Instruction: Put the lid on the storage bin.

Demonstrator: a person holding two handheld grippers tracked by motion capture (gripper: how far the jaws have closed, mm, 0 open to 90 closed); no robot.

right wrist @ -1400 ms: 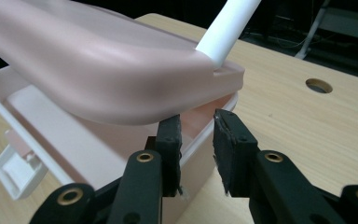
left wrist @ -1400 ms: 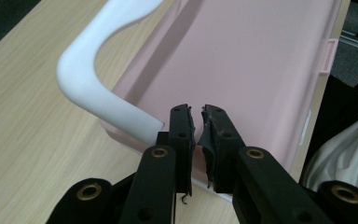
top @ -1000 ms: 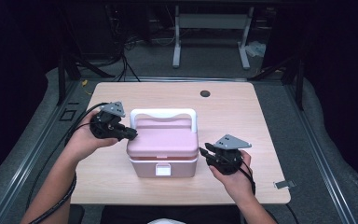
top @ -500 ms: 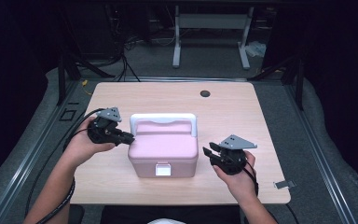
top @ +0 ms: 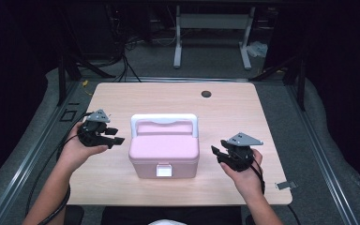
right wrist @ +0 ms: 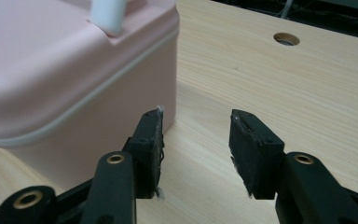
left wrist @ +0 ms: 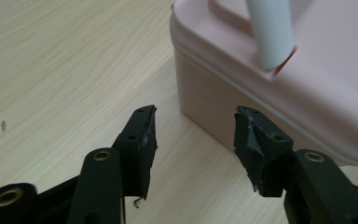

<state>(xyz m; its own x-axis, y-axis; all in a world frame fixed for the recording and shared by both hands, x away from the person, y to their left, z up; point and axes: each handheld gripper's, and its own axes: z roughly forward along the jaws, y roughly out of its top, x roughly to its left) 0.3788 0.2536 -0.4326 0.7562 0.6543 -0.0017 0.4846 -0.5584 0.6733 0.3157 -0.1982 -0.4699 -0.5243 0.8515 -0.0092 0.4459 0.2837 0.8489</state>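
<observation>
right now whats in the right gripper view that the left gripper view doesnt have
The right gripper view has the round hole in the table top, beyond its own open right gripper. The left gripper view has a small dark mark on the wood, beside its own open left gripper. Both share the pink box with its white handle and the wooden table.

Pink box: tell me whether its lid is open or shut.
Shut. The pink box has its lid seated flush all round, its white latch down at the front.

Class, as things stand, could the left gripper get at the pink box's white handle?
Probably yes: the left gripper is open beside the pink box, apart from it, and nothing lies between it and the white handle.
</observation>
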